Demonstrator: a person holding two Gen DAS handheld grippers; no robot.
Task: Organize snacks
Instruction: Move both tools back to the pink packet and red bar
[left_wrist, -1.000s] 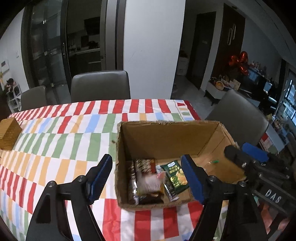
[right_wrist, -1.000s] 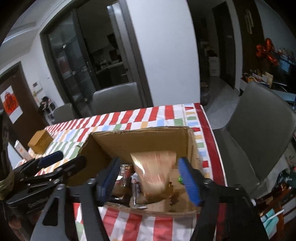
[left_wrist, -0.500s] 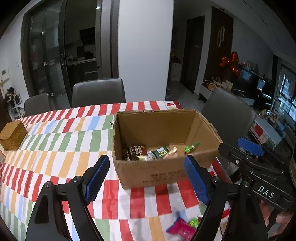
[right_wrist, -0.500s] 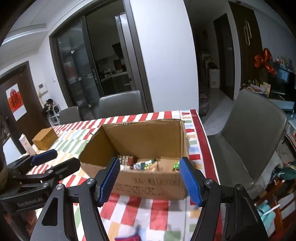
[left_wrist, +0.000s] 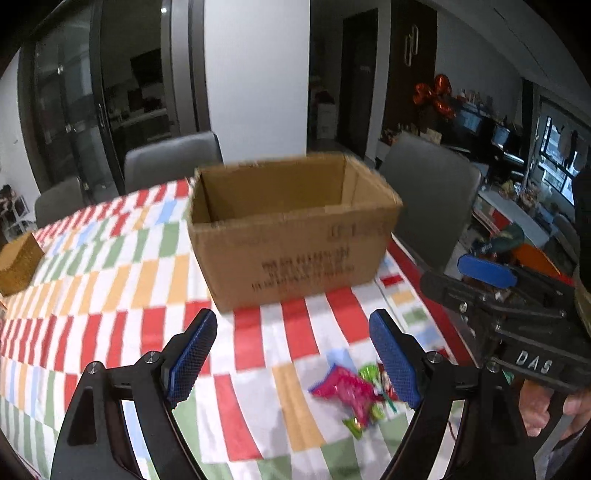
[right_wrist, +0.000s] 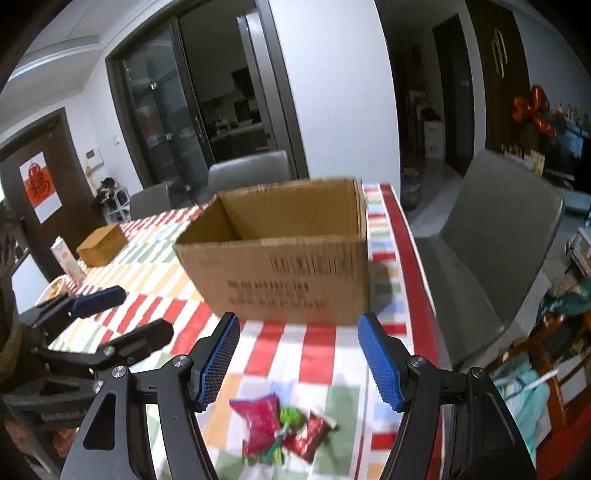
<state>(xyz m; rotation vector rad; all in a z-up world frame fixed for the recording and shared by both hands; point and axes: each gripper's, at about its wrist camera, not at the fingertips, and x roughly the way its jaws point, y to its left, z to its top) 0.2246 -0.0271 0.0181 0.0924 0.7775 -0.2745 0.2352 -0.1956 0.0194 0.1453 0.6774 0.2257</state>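
Cardboard box (left_wrist: 291, 236), corrugated, open-topped, sat on striped tablecloth (left_wrist: 110, 280). Crinkly foil snack packets (right_wrist: 280, 432), pink, green, red, lay near table edge, apart from box. Left gripper (left_wrist: 291, 358) had just widened, empty; right gripper (right_wrist: 299, 358) gaped empty, tilted down above packets.

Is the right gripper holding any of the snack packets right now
No, the right gripper stands open and empty above the snack packets lying on the tablecloth.
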